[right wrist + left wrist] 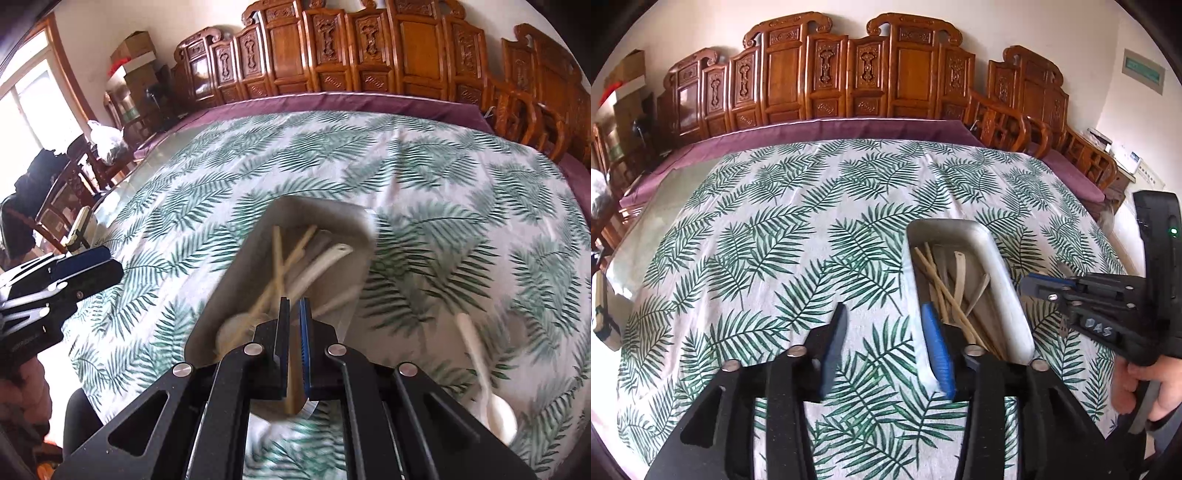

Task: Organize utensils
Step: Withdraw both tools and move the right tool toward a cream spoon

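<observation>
A metal tray (1004,273) lies on the leaf-print cloth and holds bamboo chopsticks (942,288) and pale spoons (958,273). My left gripper (886,328) hovers just left of the tray's near end. It is open, and only cloth shows between its blue pads. My right gripper (294,306) hangs over the near end of the tray (354,218), shut on a single bamboo chopstick (293,387) that runs back between its pads. It also appears in the left wrist view as the right gripper (1034,288), to the right of the tray. A white spoon (480,369) lies on the cloth right of the tray.
The cloth-covered table (775,221) stretches far and left, with a purple cover edge (849,127) behind. Carved wooden chair backs (849,74) line the far side. A hand (1145,387) holds the right tool. The left gripper (92,266) shows at the left edge of the right wrist view.
</observation>
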Action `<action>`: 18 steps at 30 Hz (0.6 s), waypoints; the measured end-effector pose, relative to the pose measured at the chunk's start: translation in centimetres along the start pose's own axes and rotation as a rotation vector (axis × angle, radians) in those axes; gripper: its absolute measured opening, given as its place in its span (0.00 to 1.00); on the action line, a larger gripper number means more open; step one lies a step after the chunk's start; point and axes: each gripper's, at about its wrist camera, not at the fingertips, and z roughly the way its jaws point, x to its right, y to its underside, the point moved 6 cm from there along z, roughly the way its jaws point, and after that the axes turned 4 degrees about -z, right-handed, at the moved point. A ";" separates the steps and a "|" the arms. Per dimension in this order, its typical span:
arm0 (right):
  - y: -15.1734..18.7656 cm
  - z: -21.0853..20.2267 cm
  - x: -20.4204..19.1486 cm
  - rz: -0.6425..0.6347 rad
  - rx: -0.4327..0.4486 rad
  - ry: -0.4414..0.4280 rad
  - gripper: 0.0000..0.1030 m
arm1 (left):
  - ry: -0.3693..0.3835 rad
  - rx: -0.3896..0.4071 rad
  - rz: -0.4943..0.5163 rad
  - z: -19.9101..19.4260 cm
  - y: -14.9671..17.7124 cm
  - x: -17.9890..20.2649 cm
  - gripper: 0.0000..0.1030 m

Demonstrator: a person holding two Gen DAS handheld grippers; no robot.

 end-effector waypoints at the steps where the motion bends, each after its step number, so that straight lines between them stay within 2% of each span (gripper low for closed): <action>1: 0.4 -0.6 0.8 -0.003 0.000 0.010 0.06 | 0.003 0.000 0.003 0.0 0.0 0.3 0.50; 2: 0.8 -1.0 1.6 -0.007 -0.003 0.022 0.06 | 0.006 0.000 0.007 0.0 0.1 0.6 0.55; 6: 2.8 -2.6 5.3 -0.013 -0.020 0.091 0.08 | 0.029 -0.002 0.033 0.2 0.3 2.4 0.58; 8: 4.0 -3.1 7.6 0.001 -0.033 0.116 0.19 | 0.041 0.002 0.045 0.3 0.3 3.4 0.83; 9: 4.6 -3.4 8.5 0.003 -0.037 0.128 0.26 | 0.051 0.013 0.056 0.2 0.4 4.1 0.87; 10: 5.0 -3.5 9.2 0.002 -0.042 0.140 0.30 | 0.058 0.016 0.066 0.3 0.5 4.7 0.89; 14: 6.8 -3.3 11.7 -0.009 -0.079 0.185 0.31 | 0.090 -0.018 0.102 1.1 1.2 7.0 0.92; 18: 8.2 -1.9 12.8 -0.030 -0.131 0.188 0.31 | 0.100 -0.048 0.136 1.8 2.2 8.8 0.92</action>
